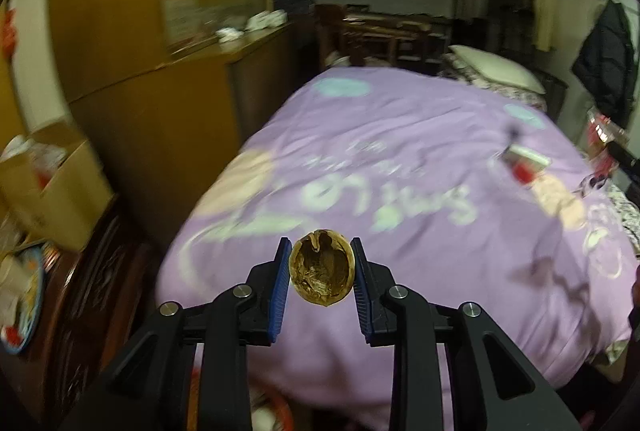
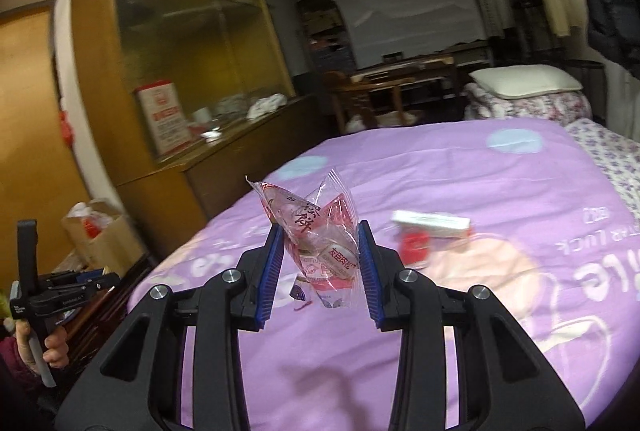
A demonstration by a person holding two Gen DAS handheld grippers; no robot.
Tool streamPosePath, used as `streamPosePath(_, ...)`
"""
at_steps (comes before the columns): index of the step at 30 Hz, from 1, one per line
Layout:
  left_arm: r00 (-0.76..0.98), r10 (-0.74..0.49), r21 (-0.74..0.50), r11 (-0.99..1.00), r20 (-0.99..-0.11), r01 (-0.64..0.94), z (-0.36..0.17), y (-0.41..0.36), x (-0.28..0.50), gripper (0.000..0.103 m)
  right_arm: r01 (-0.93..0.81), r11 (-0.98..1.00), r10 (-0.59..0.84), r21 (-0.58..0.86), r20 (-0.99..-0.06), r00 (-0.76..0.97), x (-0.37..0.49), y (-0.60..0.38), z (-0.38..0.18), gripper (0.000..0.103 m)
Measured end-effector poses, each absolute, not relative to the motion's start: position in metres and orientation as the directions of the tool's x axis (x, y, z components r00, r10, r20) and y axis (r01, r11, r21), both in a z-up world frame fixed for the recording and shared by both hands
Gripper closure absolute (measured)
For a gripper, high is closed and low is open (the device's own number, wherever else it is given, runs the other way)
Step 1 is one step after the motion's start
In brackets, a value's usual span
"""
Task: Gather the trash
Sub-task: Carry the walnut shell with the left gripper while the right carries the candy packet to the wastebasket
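My left gripper [image 1: 322, 273] holds a walnut shell half [image 1: 322, 273] between its pads, above the purple bed [image 1: 400, 159]. My right gripper [image 2: 322, 259] pinches a clear snack wrapper [image 2: 316, 231]. I fear the smooth, round shell may slip out, and the thin wrapper may slide free if I swing quickly.

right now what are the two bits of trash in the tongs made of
Left tongs: half walnut shell, woody and matte, with a ridged, hollow brown interior. Right tongs: wrapper, apparently thin glossy plastic film, see-through, crinkled, with red print.
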State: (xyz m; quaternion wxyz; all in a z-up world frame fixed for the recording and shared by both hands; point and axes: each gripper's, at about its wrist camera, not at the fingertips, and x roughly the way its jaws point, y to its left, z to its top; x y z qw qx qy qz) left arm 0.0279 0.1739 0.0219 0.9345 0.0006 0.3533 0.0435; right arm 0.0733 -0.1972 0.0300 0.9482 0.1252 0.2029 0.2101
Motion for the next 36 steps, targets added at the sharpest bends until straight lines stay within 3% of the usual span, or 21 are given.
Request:
streamPosePath(6,0.677,0.146,0.030,0.983,-0.722,-0.180,-0.007,0.225,-0.019,0.074,-0.429,0.845,0.527,0.319,-0.361,0.769,0.063,-0.154,0.028,0.065)
streamPosePath(12,0.581,0.112,-0.038,0.970,-0.806,-0.239,-0.071,0.271,-0.044,0.074,-0.496,0.815,0.580,0.300,-0.412,0.703,0.054,-0.104,0.023,0.065)
streamPosePath(13,0.564,0.110,-0.038,0.969,-0.819,-0.244,-0.083,0.275,-0.046,0.071,-0.509,0.808,0.589,0.298,-0.423,0.688,0.053,-0.094,0.021,0.065)
streamPosePath(16,0.512,0.164,0.009,0.957,-0.843,-0.291,-0.113,0.289,-0.048,0.044,-0.538,0.790,0.611,0.294,-0.450,0.651,0.051,-0.074,0.017,0.065)
streamPosePath(22,0.552,0.204,-0.011,0.933,-0.808,-0.360,-0.103,0.313,-0.054,0.017,-0.626,0.726,0.667,0.285,-0.513,0.540,0.041,-0.018,0.004,0.065)
streamPosePath(26,0.570,0.258,-0.008,0.907,-0.780,-0.422,-0.091,0.328,-0.061,0.009,-0.684,0.662,0.707,0.306,-0.559,0.434,0.037,0.023,-0.008,0.065)
streamPosePath(36,0.527,0.323,-0.021,0.838,-0.786,-0.546,-0.095,0.375,-0.072,0.007,-0.823,0.471,0.711,0.318,-0.689,0.140,0.011,0.145,-0.053,0.065)
